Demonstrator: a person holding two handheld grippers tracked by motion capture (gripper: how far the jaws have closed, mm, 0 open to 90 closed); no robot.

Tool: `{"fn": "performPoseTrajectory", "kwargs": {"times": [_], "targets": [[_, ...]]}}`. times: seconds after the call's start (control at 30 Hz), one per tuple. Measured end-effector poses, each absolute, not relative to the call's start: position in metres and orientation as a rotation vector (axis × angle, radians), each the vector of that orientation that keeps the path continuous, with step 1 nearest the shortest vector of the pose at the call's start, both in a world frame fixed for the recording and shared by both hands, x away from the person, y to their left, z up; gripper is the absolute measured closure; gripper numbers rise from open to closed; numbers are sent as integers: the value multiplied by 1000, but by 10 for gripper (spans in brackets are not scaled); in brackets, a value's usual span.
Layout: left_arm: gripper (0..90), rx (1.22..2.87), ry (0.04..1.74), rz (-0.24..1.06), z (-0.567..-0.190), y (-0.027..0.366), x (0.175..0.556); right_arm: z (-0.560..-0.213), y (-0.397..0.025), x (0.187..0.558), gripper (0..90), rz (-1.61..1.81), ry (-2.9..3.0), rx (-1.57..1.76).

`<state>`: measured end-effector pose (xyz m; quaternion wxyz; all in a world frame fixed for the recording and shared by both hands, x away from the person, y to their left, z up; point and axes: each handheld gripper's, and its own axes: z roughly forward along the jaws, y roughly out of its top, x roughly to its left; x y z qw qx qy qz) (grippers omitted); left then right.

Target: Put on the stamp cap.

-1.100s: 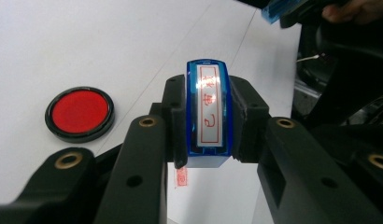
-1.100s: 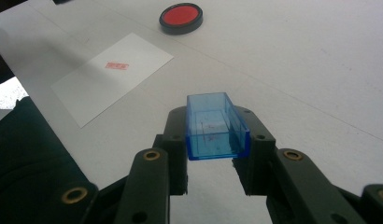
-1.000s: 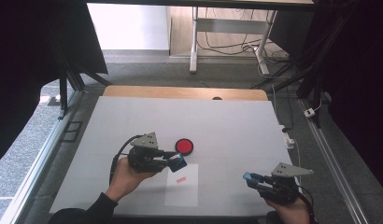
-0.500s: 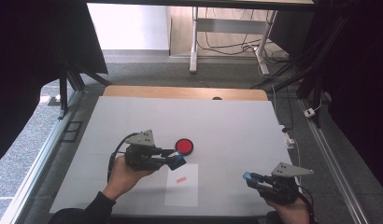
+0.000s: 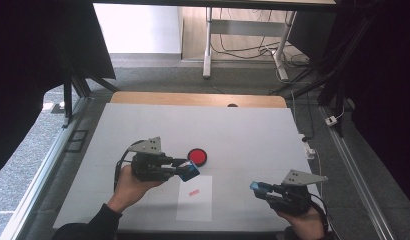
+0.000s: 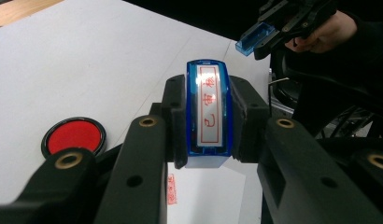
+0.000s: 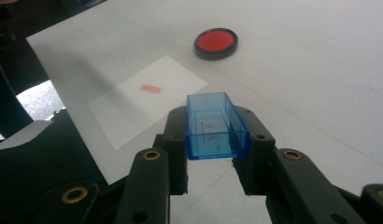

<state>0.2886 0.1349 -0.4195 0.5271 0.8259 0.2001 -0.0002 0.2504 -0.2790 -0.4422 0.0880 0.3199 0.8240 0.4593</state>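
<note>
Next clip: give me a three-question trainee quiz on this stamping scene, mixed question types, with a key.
1. True or false: the left hand-held gripper is shut on the blue stamp.
2. Multiple choice: the right hand-held gripper holds
A. the red ink pad
B. the clear blue stamp cap
C. the paper sheet
3. Short answer: what mark is on the white paper sheet, and where does the red ink pad lie relative to the sheet in the high view?

Key:
1. True; both jaws press the stamp's sides.
2. B
3. A small red stamp imprint; the pad lies on the table just beyond the sheet's far edge, apart from it.
</note>
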Motion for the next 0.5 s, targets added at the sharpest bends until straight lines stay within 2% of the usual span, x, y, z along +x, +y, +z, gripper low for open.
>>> {"fn": "performPoseTrajectory", "kwargs": {"times": [0.5], "targets": [[703, 1960, 399, -11, -415, 137, 286, -439, -231, 258, 686, 1399, 2622, 699]]}}
